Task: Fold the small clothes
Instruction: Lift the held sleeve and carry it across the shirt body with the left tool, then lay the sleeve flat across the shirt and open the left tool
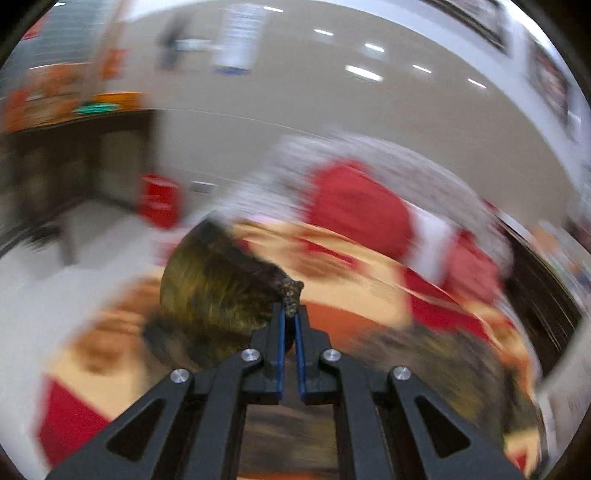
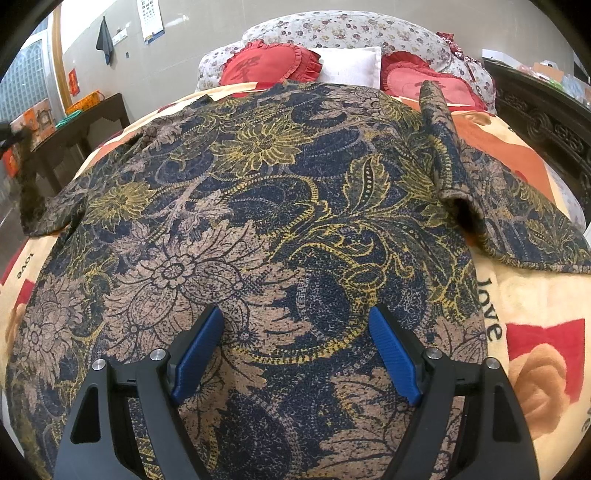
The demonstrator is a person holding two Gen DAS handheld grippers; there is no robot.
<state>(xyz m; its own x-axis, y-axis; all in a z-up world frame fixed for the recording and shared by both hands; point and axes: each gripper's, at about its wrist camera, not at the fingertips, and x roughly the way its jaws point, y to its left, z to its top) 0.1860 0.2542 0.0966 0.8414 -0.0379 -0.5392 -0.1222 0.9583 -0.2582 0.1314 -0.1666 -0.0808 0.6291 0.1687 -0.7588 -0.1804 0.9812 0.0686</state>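
A flowered garment (image 2: 258, 206) in navy, tan and yellow lies spread over the bed, one sleeve (image 2: 443, 147) folded inward at the right. My right gripper (image 2: 295, 317) stands open just above the lower part of the cloth, nothing between its blue pads (image 2: 395, 354). In the blurred left wrist view my left gripper (image 1: 290, 308) is shut on a bunched edge of the same garment (image 1: 214, 284), which hangs lifted off the bed to the left of the fingers. That lifted edge (image 2: 29, 192) shows at the far left of the right wrist view.
The bed carries a cream and red blanket (image 2: 535, 306) printed with "love". Red heart cushions (image 2: 266, 66), a white pillow (image 2: 351, 66) and a flowered bolster (image 2: 351, 29) lie at its head. A dark carved frame (image 2: 546, 122) runs along the right; a dark table (image 2: 96, 114) stands left.
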